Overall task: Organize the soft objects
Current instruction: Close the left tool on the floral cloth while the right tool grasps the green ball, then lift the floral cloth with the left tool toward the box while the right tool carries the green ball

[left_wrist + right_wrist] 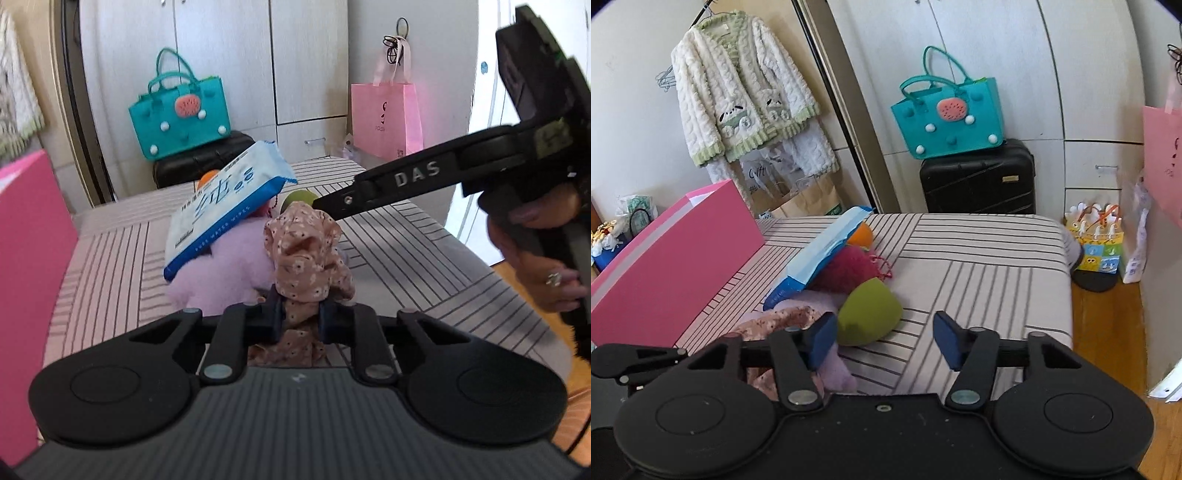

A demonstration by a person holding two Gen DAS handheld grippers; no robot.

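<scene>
You read "DAS" in raised letters on the right gripper (325,205) finger. The wipes pack (225,206) carries "PURE WATER WIPES" along its blue edge, beside large Chinese characters too blurred for you to make out. The clear bag (764,177) under the hanging cardigan (738,88) shows "Gift". Print on the pink bag (388,118) is illegible.

Left wrist view close over striped bed (388,258), tilted down, right wrist view likewise, sharing teal bag (945,110) at 12 o'clock
</scene>
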